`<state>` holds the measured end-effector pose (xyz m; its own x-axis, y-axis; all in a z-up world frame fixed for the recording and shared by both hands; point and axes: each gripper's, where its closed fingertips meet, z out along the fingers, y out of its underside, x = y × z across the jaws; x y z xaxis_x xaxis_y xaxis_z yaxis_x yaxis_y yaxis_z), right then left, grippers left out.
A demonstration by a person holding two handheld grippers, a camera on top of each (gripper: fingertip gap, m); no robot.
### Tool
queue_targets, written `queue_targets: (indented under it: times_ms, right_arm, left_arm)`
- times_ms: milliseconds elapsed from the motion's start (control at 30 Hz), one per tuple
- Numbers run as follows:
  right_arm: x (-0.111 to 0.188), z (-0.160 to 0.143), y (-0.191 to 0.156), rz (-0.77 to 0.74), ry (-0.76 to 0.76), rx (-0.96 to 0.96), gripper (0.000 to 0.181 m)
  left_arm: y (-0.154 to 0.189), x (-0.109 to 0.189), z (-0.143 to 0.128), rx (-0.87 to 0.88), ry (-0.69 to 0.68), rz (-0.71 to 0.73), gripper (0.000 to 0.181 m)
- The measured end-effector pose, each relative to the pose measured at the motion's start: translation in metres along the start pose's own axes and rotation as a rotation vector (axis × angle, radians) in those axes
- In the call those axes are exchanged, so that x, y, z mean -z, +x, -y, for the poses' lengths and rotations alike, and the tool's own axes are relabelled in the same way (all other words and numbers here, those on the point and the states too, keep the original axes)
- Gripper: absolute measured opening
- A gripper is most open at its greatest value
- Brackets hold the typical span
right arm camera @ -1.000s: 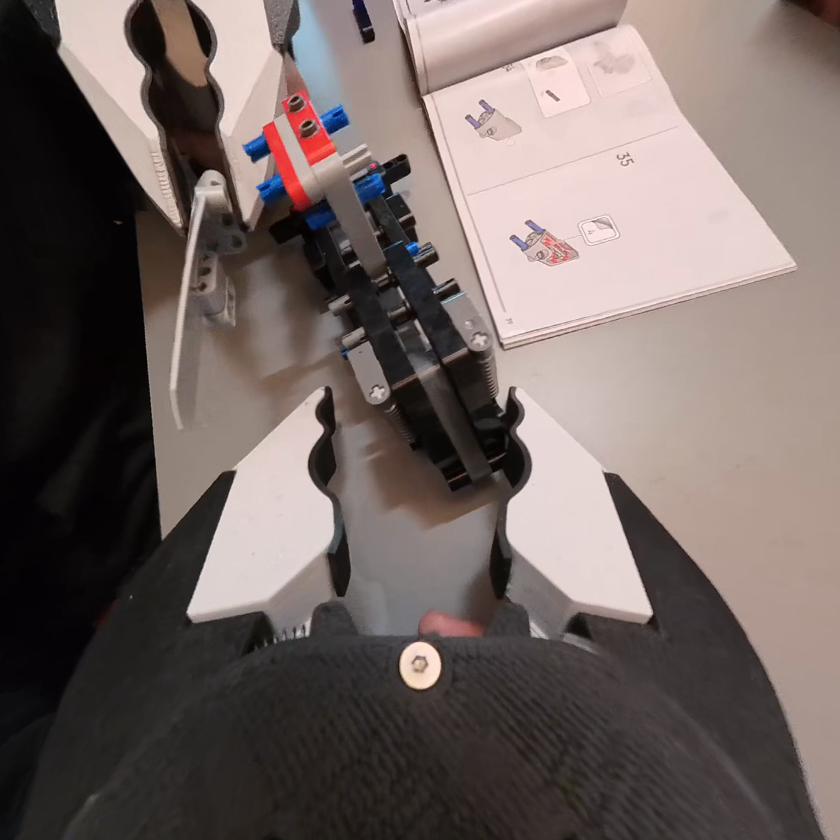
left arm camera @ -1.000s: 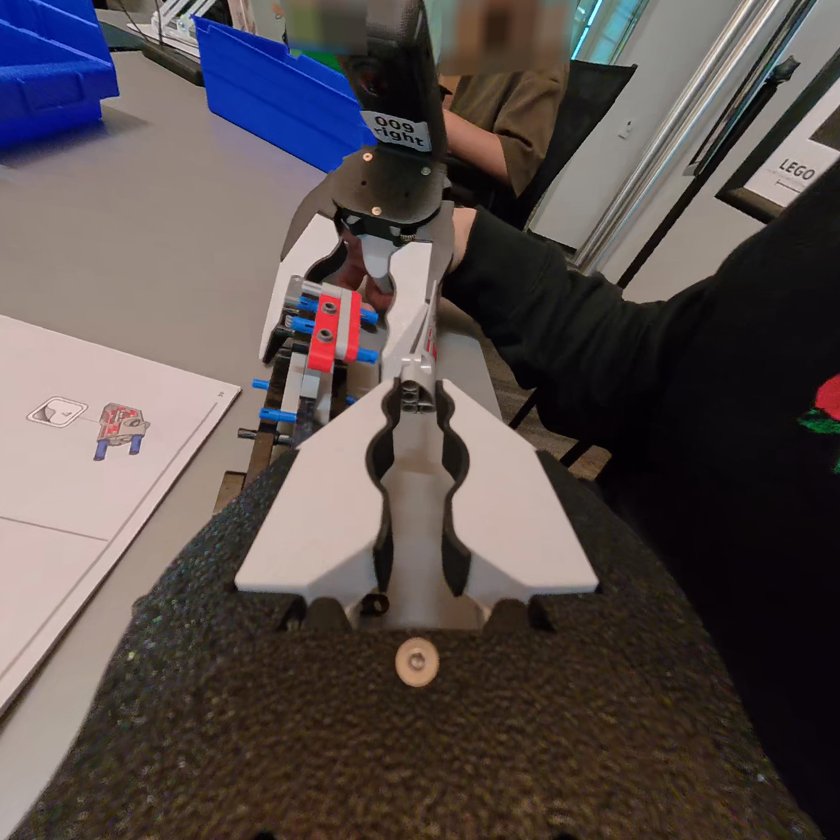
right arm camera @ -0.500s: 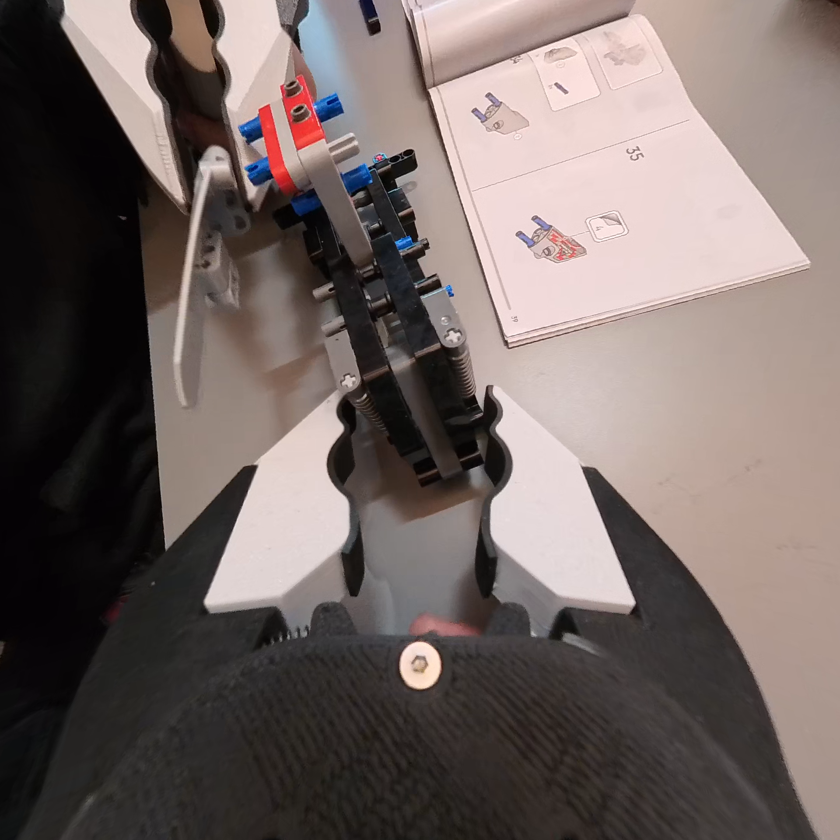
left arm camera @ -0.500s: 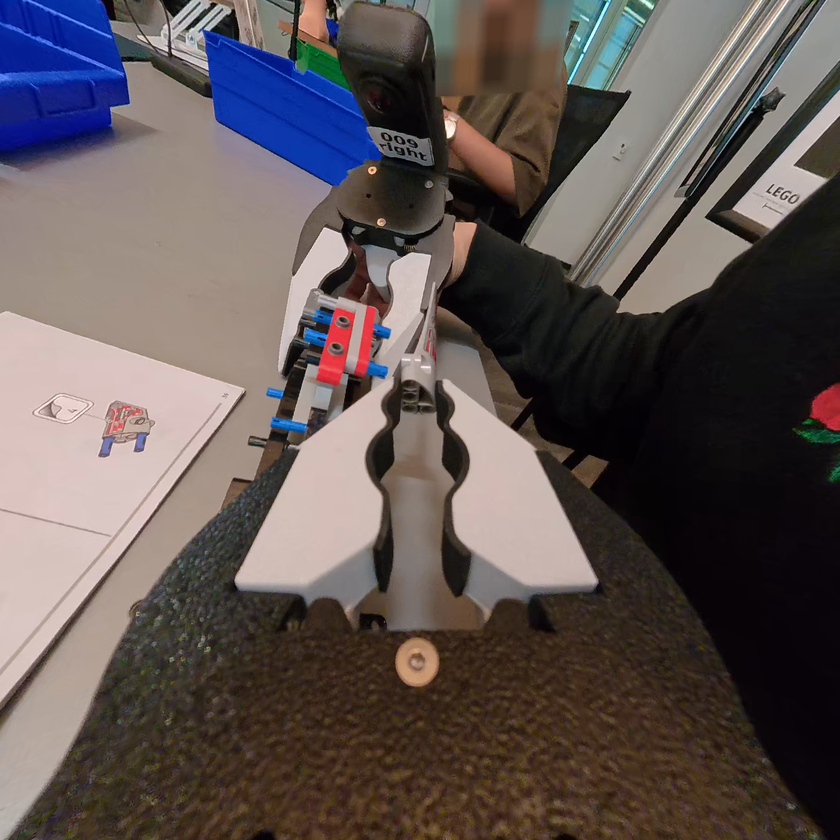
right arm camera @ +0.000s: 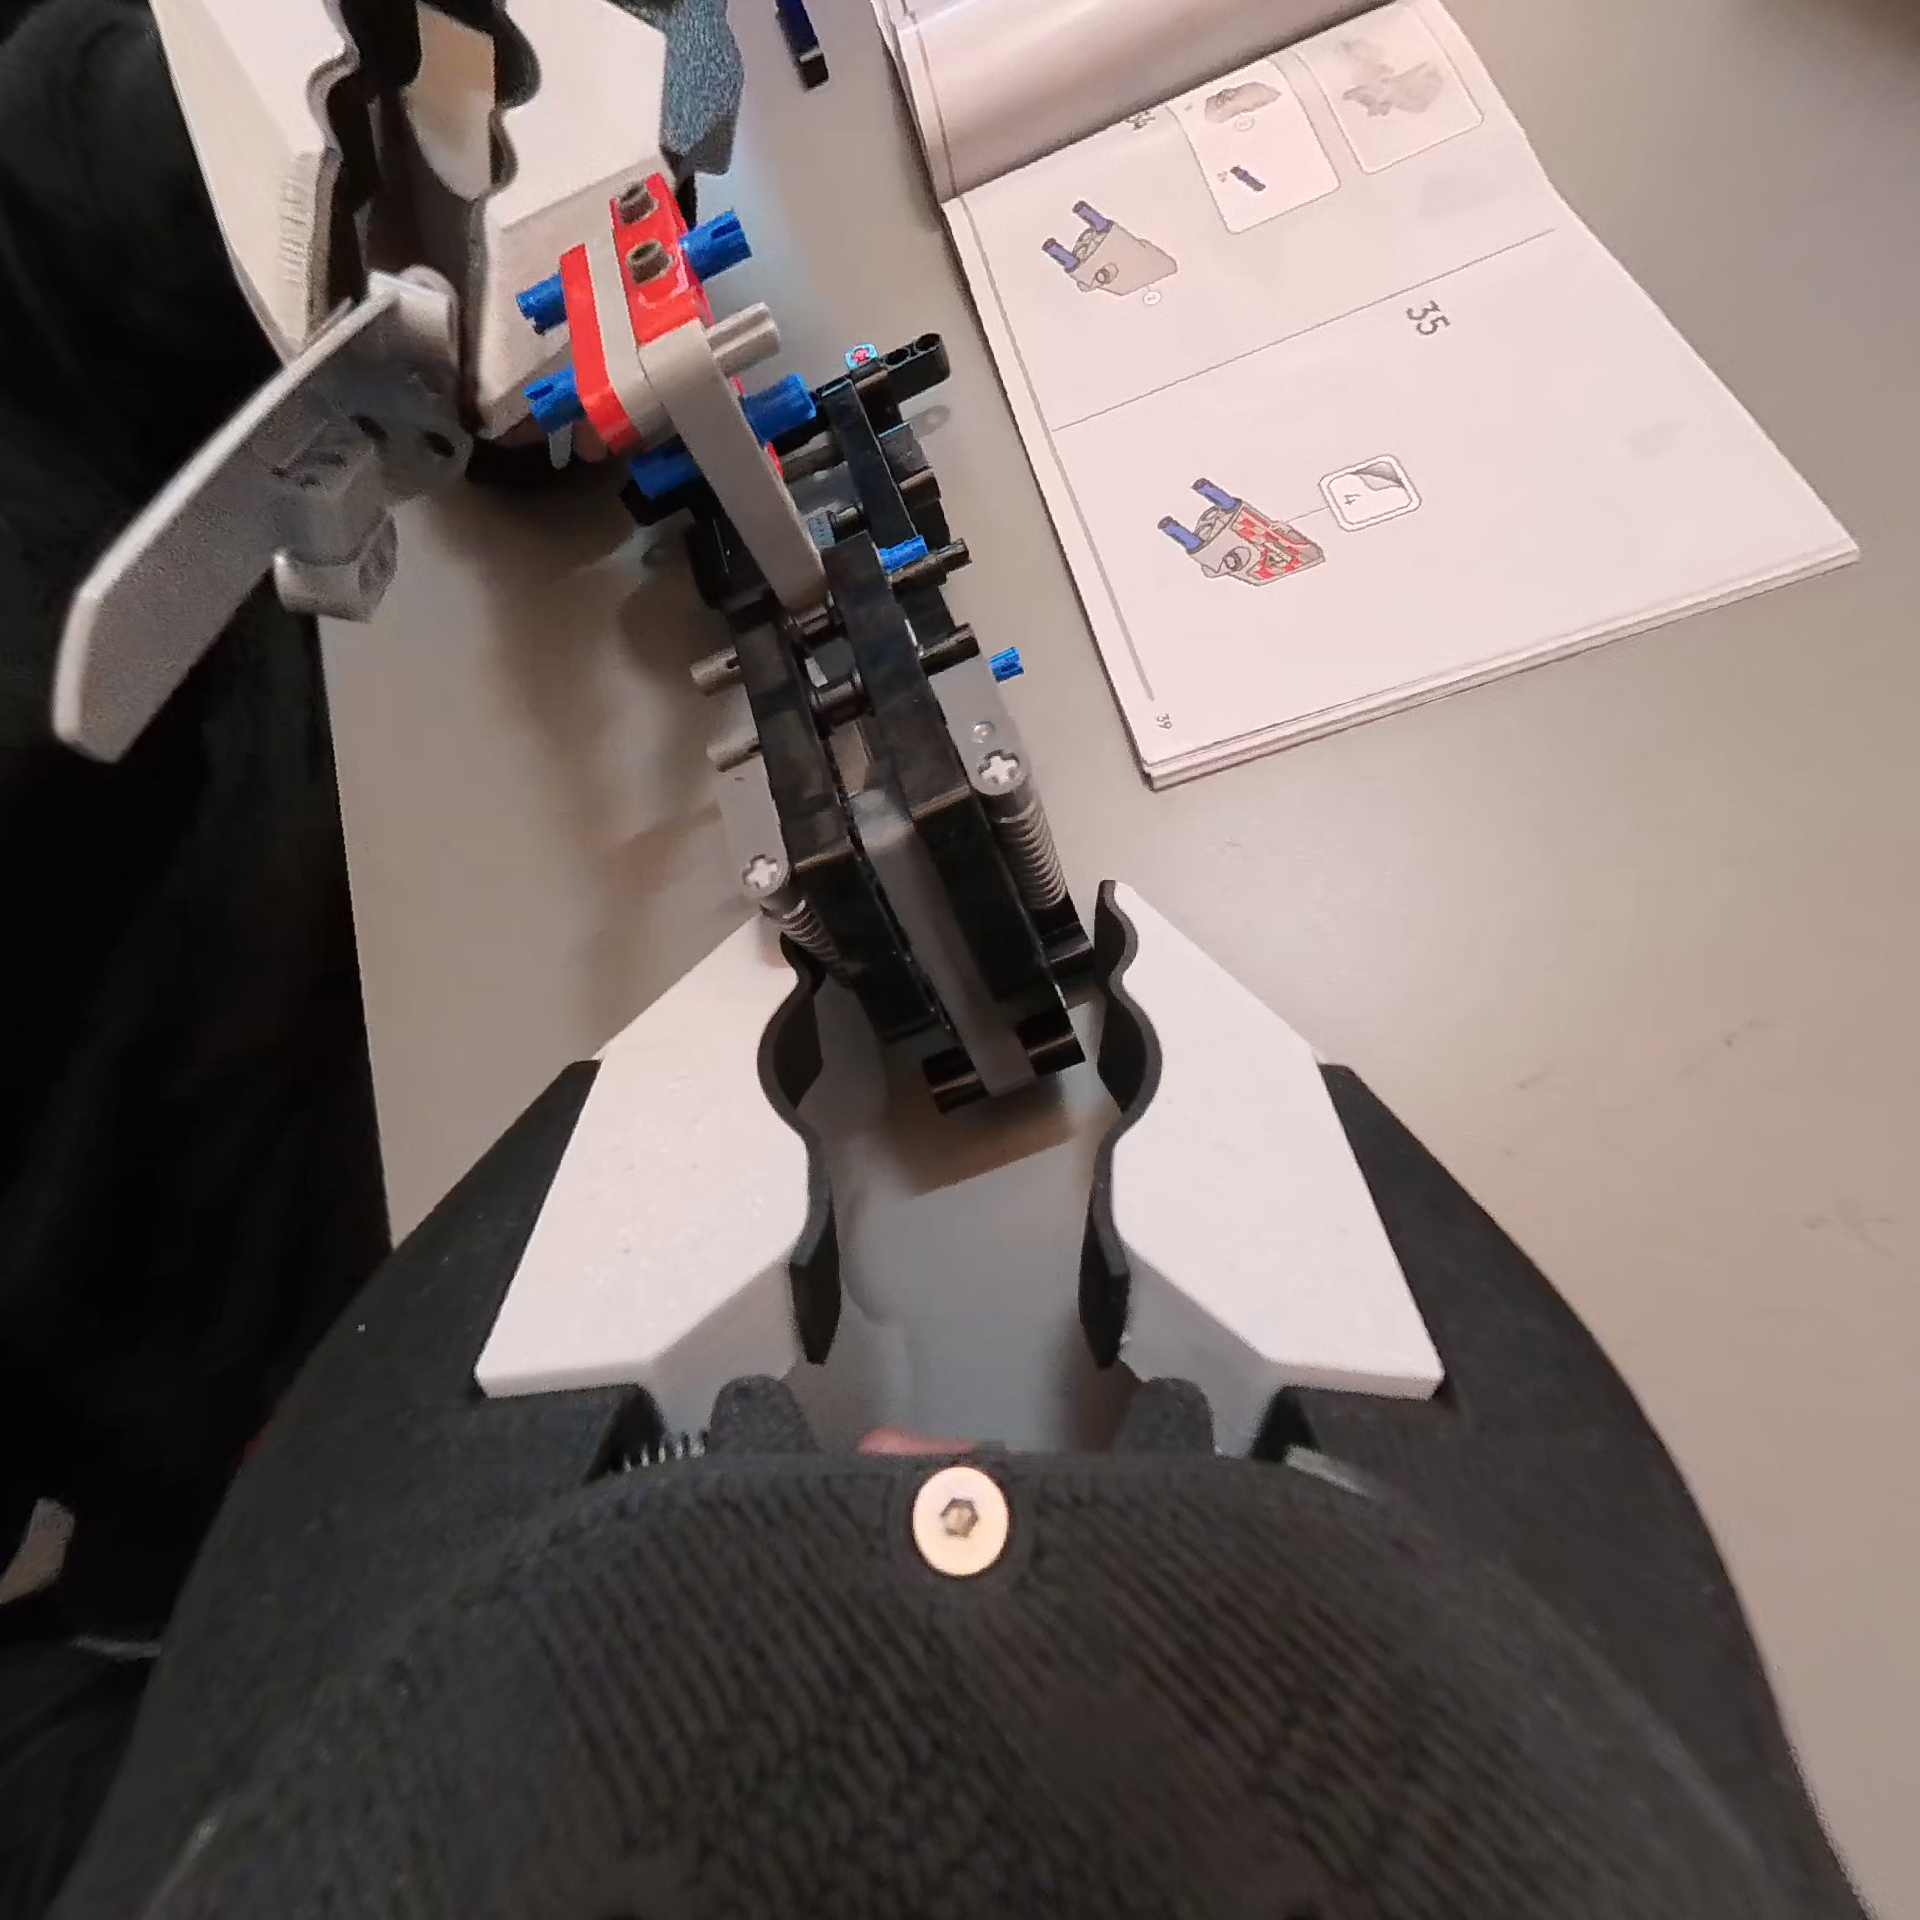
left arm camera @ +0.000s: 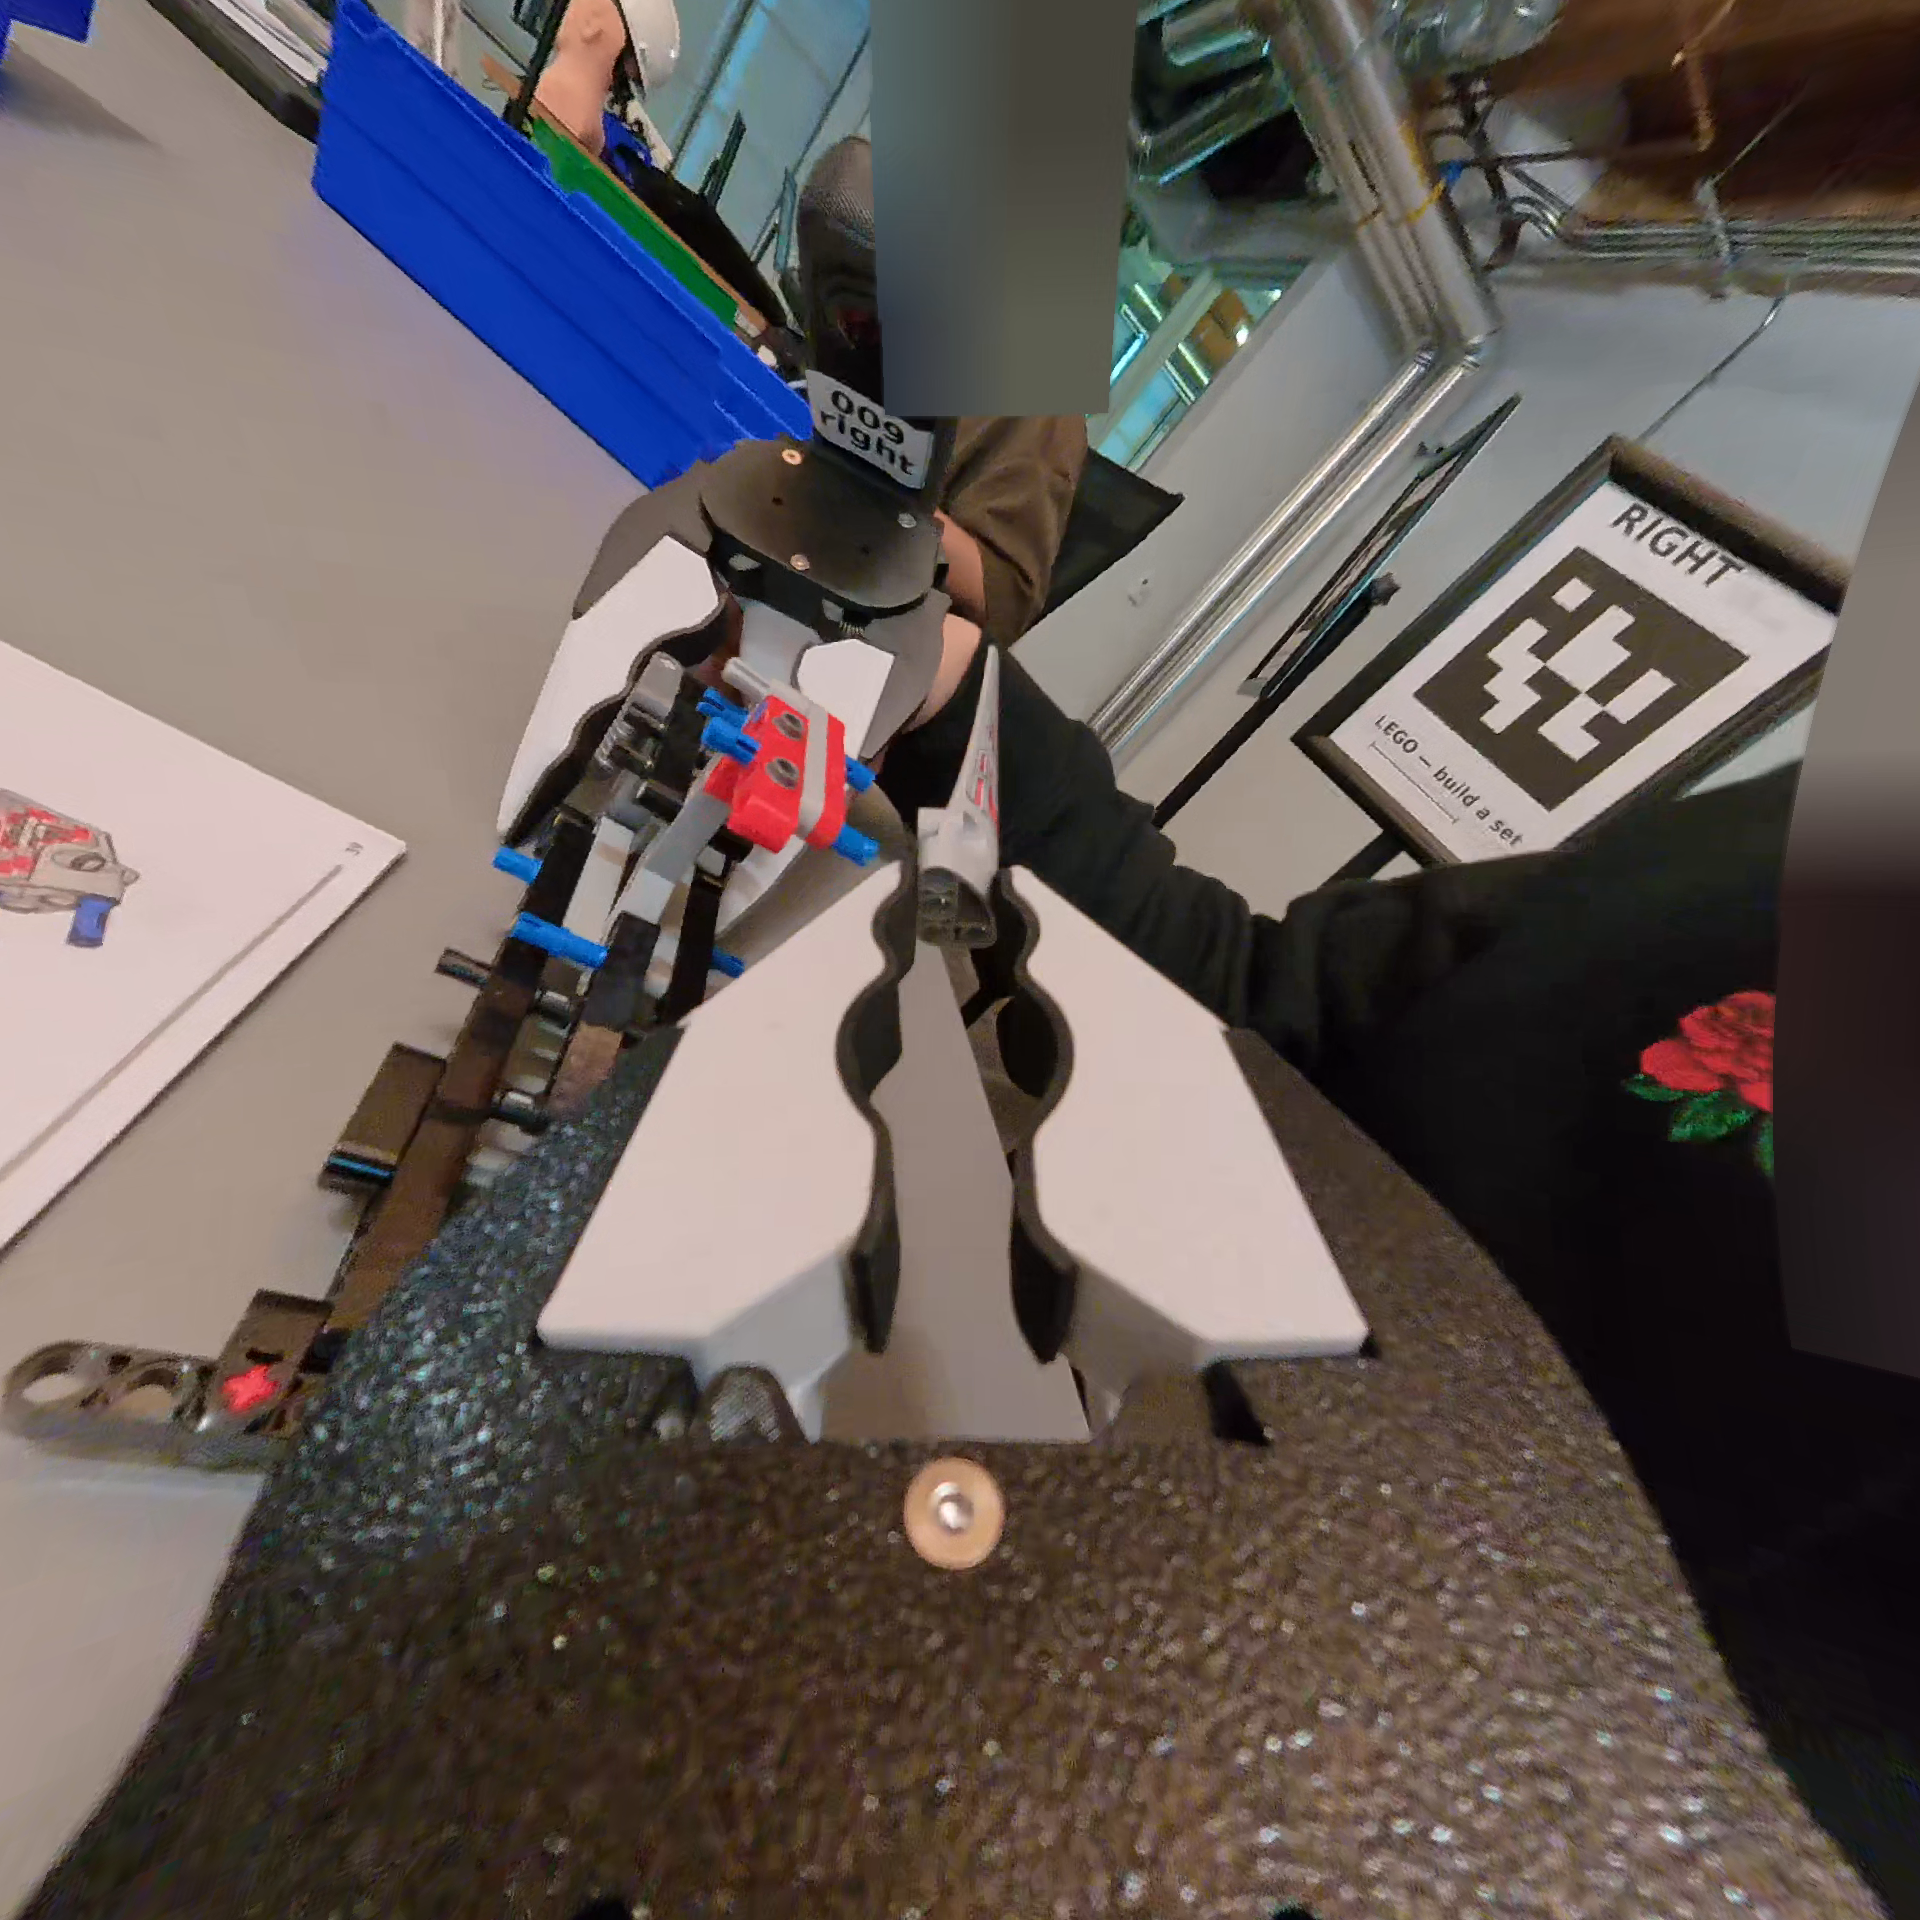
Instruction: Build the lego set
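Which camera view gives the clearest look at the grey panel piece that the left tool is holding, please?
The right wrist view: there the grey panel piece shows its full broad face, pinched at one end by the left tool. The left wrist view shows the piece only edge-on, poking out beyond that tool's tips.

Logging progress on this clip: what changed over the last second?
The right gripper closed its fingers around the black end of the Lego assembly and tilted it up. The left gripper kept its grip on the grey panel piece; the booklet stayed put.
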<state>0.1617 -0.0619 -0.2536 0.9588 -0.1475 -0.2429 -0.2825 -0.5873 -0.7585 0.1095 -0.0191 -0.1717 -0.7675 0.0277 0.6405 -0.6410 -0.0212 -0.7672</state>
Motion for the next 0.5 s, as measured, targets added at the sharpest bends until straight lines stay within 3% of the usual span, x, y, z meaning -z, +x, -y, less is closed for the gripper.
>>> queue_targets:
  times_ms: [200, 400, 500]
  right_arm:
    - [-0.006, 0.002, -0.01, -0.027, 0.009, -0.026, 0.049]
    - [-0.015, 0.005, -0.018, -0.06, -0.002, 0.012, 0.048]
    - [-0.015, 0.003, -0.02, -0.087, -0.007, 0.047, 0.063]
  left_arm:
    - [0.006, 0.004, -0.007, -0.127, -0.049, 0.044, 0.012]
    - [0.001, 0.03, -0.005, -0.316, -0.1, 0.163, 0.012]
    - [0.008, 0.043, -0.006, -0.413, -0.119, 0.18, 0.012]
